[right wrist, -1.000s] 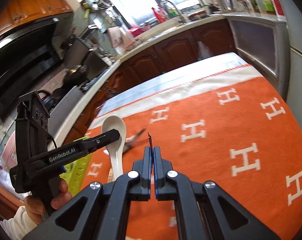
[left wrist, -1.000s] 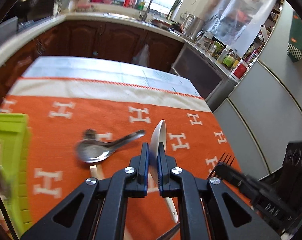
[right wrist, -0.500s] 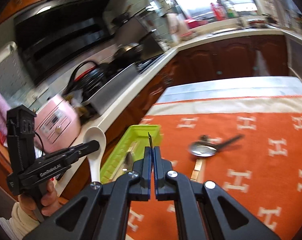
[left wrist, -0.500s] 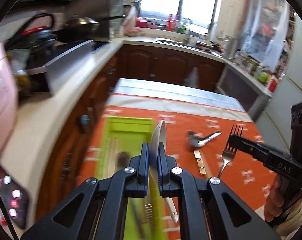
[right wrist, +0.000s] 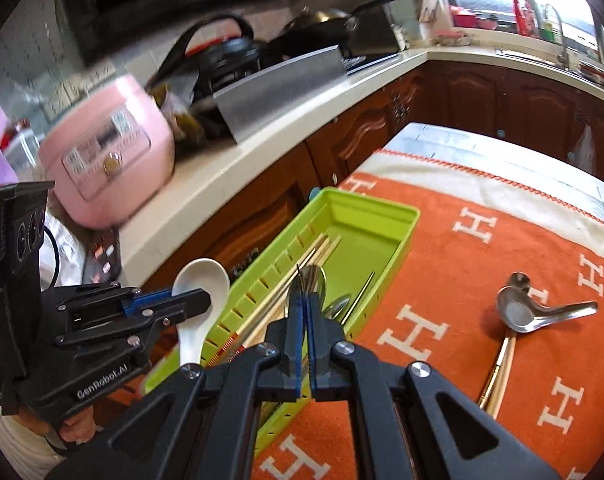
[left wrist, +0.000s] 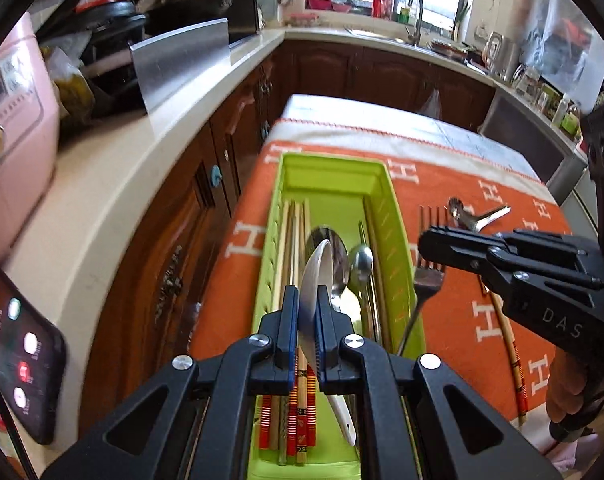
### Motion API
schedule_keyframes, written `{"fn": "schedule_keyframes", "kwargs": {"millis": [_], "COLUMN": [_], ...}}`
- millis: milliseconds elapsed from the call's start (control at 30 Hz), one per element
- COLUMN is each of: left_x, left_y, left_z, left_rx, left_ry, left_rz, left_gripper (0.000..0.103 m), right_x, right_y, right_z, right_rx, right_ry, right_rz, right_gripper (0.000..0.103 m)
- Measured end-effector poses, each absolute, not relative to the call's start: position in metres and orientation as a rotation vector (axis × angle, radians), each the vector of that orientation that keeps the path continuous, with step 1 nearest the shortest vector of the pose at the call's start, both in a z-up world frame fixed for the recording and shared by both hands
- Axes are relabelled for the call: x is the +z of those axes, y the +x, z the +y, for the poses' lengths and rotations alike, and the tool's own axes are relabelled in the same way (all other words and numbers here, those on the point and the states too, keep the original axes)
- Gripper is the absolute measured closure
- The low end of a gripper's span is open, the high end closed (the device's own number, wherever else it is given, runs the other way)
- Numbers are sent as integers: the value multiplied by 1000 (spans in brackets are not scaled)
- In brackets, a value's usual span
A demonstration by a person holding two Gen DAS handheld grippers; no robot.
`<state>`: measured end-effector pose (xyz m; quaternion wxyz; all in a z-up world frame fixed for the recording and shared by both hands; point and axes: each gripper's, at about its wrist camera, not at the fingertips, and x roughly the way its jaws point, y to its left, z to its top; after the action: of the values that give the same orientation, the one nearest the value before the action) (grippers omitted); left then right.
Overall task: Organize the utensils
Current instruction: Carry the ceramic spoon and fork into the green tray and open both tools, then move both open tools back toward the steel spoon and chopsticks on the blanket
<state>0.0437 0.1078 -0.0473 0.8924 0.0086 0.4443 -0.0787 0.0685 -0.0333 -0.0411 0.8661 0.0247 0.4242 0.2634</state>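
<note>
Utensils split between tray and cloth: white ceramic spoon [left wrist: 316, 276] clamped edge-on between the left gripper [left wrist: 306, 334] fingers, low centre of the left wrist view, hanging over the green tray [left wrist: 334, 168]. Fork [left wrist: 424, 276] pinched in the right gripper [right wrist: 305, 340], jaws closed on it, tines up, at centre right of the left view just off the tray's right wall. Inside the tray: chopsticks [left wrist: 291, 248] along the left side, two metal spoons [left wrist: 360, 266] beside them. Out on the orange cloth [right wrist: 482, 280], right of frame in the right wrist view: a steel soup spoon [right wrist: 534, 314] lying across a gold-handled utensil [right wrist: 498, 364].
</note>
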Motion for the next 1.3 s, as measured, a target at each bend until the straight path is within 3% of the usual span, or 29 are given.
{"fn": "schedule_keyframes", "kwargs": {"millis": [300, 400, 500, 833, 1033, 1167, 1300], "left_x": [-81, -82, -81, -76, -67, -59, -49], "left_y": [53, 52, 51, 53, 48, 42, 37], "left_z": [100, 99, 99, 104, 97, 85, 69], "left_rx": [-185, -188, -185, -184, -199, -216, -256], "left_ry": [-38, -38, -41, -100, -86, -83, -70], "left_rz": [1007, 1006, 994, 995, 982, 969, 953], "left_gripper": [98, 97, 87, 85, 78, 58, 58], "right_x": [-57, -60, -60, -45, -44, -45, -48], "right_y": [85, 90, 90, 87, 77, 63, 52], "right_z": [-23, -24, -28, -54, -84, -105, -128], "right_rx": [568, 532, 528, 487, 429, 375, 321], "right_ry": [80, 93, 118, 210, 244, 237, 237], "right_rz": [984, 995, 997, 950, 953, 953, 960], "right_gripper": [100, 94, 87, 82, 82, 83, 83]}}
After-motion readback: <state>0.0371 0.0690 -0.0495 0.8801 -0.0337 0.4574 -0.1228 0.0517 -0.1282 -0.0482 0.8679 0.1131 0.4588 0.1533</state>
